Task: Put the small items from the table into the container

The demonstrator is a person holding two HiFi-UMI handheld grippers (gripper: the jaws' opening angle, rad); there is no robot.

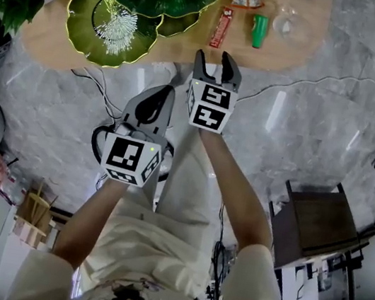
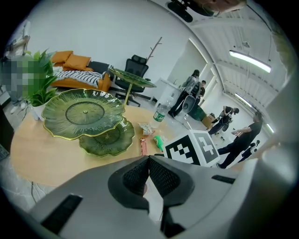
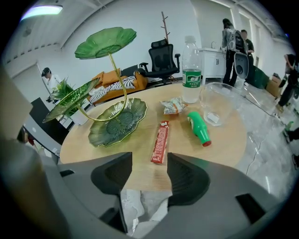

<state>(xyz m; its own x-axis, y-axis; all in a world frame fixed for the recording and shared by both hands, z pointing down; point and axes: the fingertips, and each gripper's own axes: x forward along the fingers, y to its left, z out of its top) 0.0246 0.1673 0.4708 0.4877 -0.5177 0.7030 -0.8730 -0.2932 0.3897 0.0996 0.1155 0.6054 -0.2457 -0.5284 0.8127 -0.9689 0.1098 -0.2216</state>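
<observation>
Three small items lie on the round wooden table (image 3: 88, 148): one red bar (image 3: 160, 142), one green bottle (image 3: 199, 127) on its side and one crinkled snack packet (image 3: 173, 106), all outside the single clear container (image 3: 219, 102) beside them. One water bottle (image 3: 191, 70) stands behind. One stand (image 3: 114, 70) carries three green leaf dishes (image 3: 117, 122). The right gripper (image 1: 217, 61) hovers with jaws spread and empty, the red bar just ahead. The left gripper (image 2: 148, 161) has its jaws pressed together, holding nothing.
</observation>
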